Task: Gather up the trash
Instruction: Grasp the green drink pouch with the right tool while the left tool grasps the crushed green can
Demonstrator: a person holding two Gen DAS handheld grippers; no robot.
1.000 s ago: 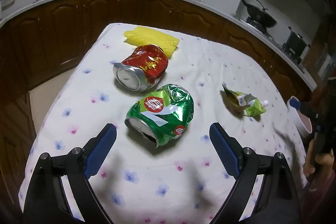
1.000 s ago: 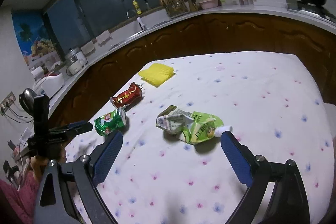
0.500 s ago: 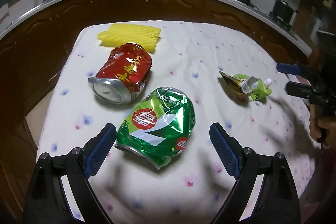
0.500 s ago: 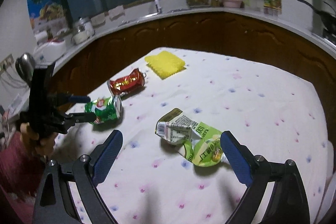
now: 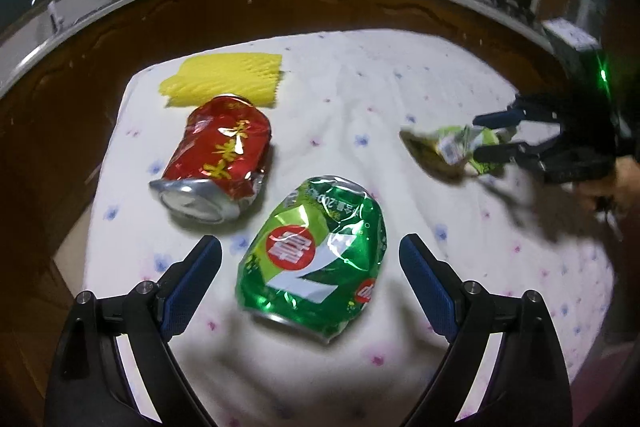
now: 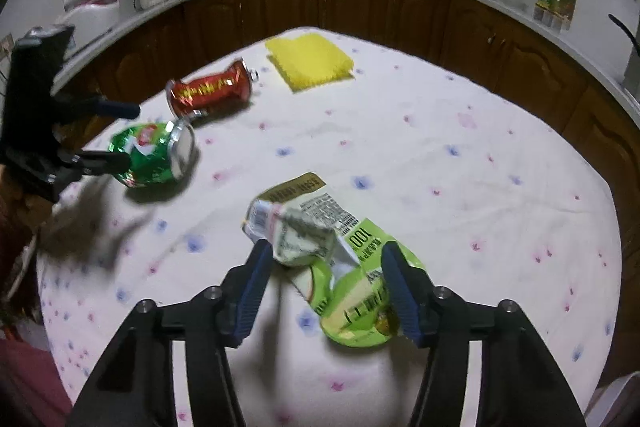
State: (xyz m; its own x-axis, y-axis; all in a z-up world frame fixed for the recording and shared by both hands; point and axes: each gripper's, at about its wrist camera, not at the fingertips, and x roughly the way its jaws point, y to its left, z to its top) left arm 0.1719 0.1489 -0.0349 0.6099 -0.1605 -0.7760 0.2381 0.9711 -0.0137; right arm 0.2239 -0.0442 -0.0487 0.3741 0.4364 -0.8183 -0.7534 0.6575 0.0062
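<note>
A: Where do I stand on the left?

B: Your left hand-held gripper (image 5: 310, 277) is spread wide, with the crushed green can (image 5: 314, 259) lying on its side between the fingers on the flowered cloth of the bench (image 5: 400, 99). Neither pad looks to be touching it. The crushed red can (image 5: 218, 175) lies just beside it, farther off, with a yellow foam net (image 5: 224, 83) behind that.

A: And my right?

B: The right hand-held gripper (image 6: 326, 289) is partly spread around the crumpled green drink pouch (image 6: 320, 251). The left pad sits at the folded paper end; I cannot tell whether the right pad touches it yet.

A: So I'd close on both. Any advice?

B: On the left, I'd go lower first, so the pads meet the can's dented flanks rather than its top curve, and keep clear of the red can. Squeeze slowly; thin metal will likely buckle and could squirt out. On the right, I'd take the thick middle of the pouch, not the loose flap, which would probably slip.
</note>
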